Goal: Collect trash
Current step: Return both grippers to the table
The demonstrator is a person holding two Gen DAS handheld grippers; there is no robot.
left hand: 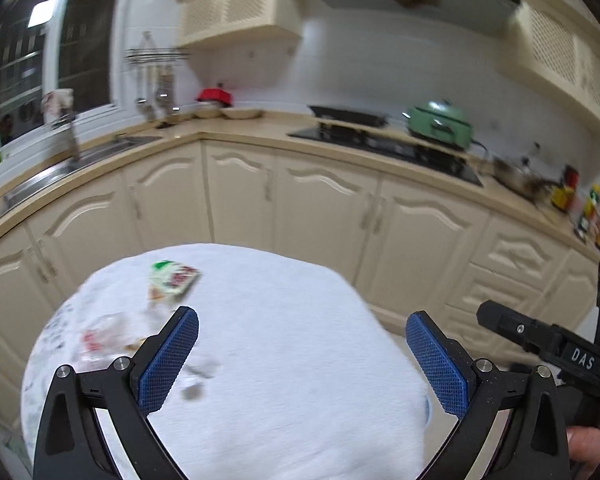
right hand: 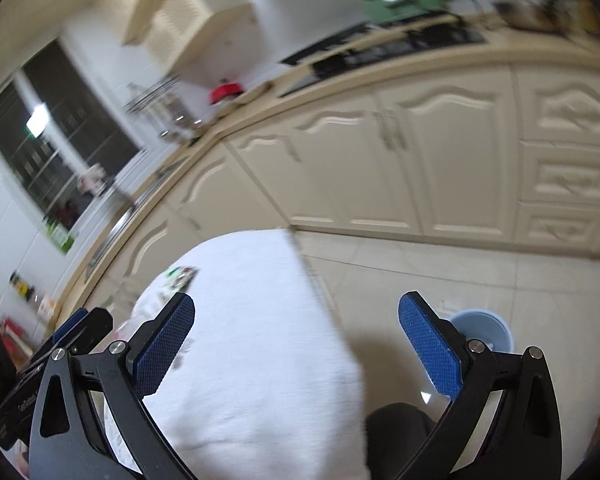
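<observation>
A white cloth covers the table (left hand: pixel 284 320). Near its far left lies a green, white and red wrapper (left hand: pixel 174 280), also visible in the right wrist view (right hand: pixel 182 276). A crumpled clear wrapper with red print (left hand: pixel 100 340) and small grey scraps (left hand: pixel 196 382) lie closer in. My left gripper (left hand: pixel 304 360) hovers above the cloth, open wide, with nothing between its blue pads (left hand: pixel 172 360). My right gripper (right hand: pixel 296 348) is also open and empty, above the table's right edge. A pale blue bin (right hand: pixel 482 330) stands on the floor to the right.
Cream kitchen cabinets (left hand: pixel 324 208) run behind the table, with a sink (left hand: pixel 72 168), a black hob (left hand: pixel 384 144) and a green pot (left hand: pixel 440 124) on the counter. The person's dark clothing (right hand: pixel 400 424) shows below the right gripper. Pale floor tiles (right hand: pixel 420 280) surround the bin.
</observation>
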